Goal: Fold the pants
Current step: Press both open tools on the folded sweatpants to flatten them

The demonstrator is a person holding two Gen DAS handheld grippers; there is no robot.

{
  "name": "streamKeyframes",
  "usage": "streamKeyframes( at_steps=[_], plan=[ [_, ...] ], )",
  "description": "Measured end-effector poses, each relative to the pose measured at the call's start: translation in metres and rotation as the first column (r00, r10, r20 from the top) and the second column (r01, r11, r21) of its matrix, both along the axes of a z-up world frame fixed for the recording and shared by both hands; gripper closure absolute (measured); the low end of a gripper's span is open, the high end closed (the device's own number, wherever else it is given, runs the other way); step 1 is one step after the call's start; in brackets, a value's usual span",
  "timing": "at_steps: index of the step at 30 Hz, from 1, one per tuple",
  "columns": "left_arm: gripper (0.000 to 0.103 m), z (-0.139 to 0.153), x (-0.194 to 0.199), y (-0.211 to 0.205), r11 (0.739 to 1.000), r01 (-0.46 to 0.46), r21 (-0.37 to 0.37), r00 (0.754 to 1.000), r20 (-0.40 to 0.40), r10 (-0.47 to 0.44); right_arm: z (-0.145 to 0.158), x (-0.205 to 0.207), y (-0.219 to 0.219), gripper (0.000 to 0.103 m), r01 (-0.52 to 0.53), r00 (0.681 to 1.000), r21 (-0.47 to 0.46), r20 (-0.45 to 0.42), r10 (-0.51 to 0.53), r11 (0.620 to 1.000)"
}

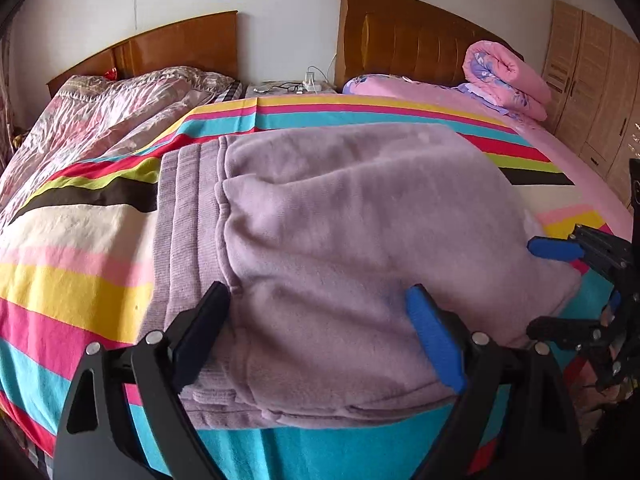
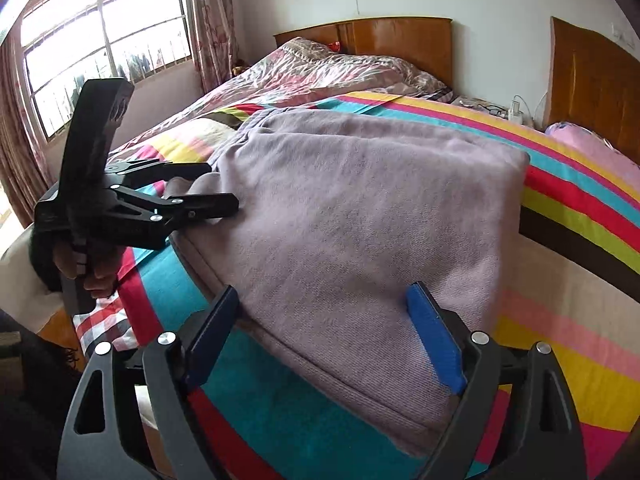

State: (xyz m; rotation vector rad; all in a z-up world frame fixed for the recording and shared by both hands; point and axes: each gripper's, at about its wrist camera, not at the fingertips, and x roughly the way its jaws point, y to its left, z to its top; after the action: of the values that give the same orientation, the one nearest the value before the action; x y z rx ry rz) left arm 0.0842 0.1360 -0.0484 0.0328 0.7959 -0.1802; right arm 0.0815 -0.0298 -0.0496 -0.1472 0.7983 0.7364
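Lying on the striped sheet [image 1: 80,240] of the bed, the pants [image 1: 340,232] are a soft lilac fleece, already doubled into a thick, roughly square bundle. Their surface looks fuzzy and a little matted, and the ribbed waistband [image 1: 184,216] runs in narrow knitted ridges along one side. The sheet under them is smooth cotton with broad bands of turquoise, yellow, pink, red, green, brown and cream.

The left wrist view shows the waistband and the rounded seat part, and behind them a rolled pink quilt [image 1: 508,76], a wooden headboard [image 1: 404,40] and a pale wardrobe [image 1: 592,84]. The right wrist view shows the folded edge [image 2: 312,352] with its stitched hem, a barred window [image 2: 104,40] with curtains, and a crumpled floral duvet [image 2: 320,72] on the other bed.

The left gripper [image 1: 320,344] has its jaws spread wide, and the near edge of the pants lies between them, at the waistband end; one finger is black, the other has a blue pad. The right gripper [image 2: 328,344] is also spread wide, over the near edge at the other end of the bundle. Neither one pinches the cloth. Each tool appears in the other's view, beside the bundle.
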Motion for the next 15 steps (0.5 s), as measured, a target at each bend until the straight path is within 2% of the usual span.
streamKeyframes(
  at_steps=[3,5,9,11,13,15],
  plan=[
    [0.013,-0.004,-0.001,0.013,0.999,0.001,-0.033,1.000,0.007,-0.001,0.005,-0.005,0.006,0.013,-0.077,0.997,-0.066,0.006,0.077,0.995],
    [0.013,-0.003,0.000,0.015,0.999,0.002,-0.048,1.000,0.003,-0.002,0.016,-0.002,-0.003,0.016,-0.104,0.995,-0.019,-0.004,0.104,0.994],
    [0.012,-0.001,0.005,0.016,0.999,0.000,-0.053,1.000,-0.001,0.000,0.036,0.032,-0.021,0.017,-0.009,0.998,0.064,0.057,0.006,0.998],
    [0.011,-0.002,0.006,0.016,0.999,-0.002,-0.050,1.000,-0.002,0.002,0.028,0.053,-0.020,0.016,-0.013,1.000,0.077,0.017,0.012,0.997],
    [0.010,-0.002,0.007,0.015,0.999,-0.002,-0.039,1.000,-0.005,0.001,0.003,0.068,-0.012,0.015,-0.052,0.995,-0.006,-0.091,0.051,0.999],
    [0.010,-0.002,0.008,0.016,0.999,0.003,-0.042,1.000,-0.010,-0.004,0.003,0.065,-0.012,0.014,-0.089,0.994,-0.005,-0.057,0.088,0.996]
  ],
)
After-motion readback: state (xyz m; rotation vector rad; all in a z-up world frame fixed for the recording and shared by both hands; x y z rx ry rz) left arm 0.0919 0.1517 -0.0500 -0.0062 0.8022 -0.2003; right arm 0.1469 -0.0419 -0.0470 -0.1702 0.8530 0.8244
